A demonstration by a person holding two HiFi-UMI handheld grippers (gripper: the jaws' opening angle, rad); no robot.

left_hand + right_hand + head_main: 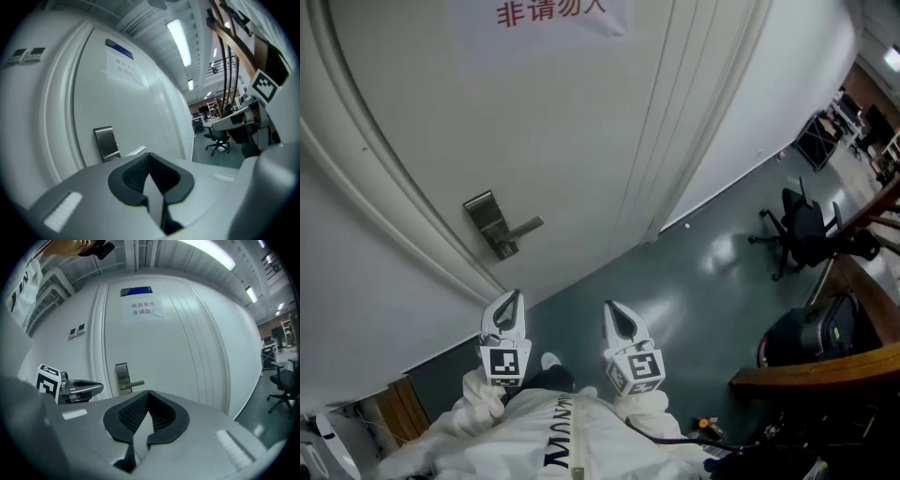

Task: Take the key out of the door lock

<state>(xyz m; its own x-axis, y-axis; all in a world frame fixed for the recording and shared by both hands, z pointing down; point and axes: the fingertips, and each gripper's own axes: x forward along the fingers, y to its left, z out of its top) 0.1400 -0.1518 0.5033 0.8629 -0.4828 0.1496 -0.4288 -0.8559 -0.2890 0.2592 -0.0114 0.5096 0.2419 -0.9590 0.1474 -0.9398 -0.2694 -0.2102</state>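
A white door (553, 122) carries a metal lock plate with a lever handle (497, 226). I cannot make out a key in it from here. The same lock plate (123, 377) shows in the right gripper view, and again as the lock plate (107, 143) in the left gripper view. My left gripper (512, 298) and right gripper (612, 309) hang side by side well short of the door, below the handle. Both are shut, tips together, with nothing between them. The left gripper (84, 387) also shows at the left of the right gripper view.
A red-lettered paper notice (548, 13) is stuck high on the door. A black office chair (802, 230) stands on the grey floor (694, 281) at the right, by a wooden rail (806, 370) and a black bag (811, 333).
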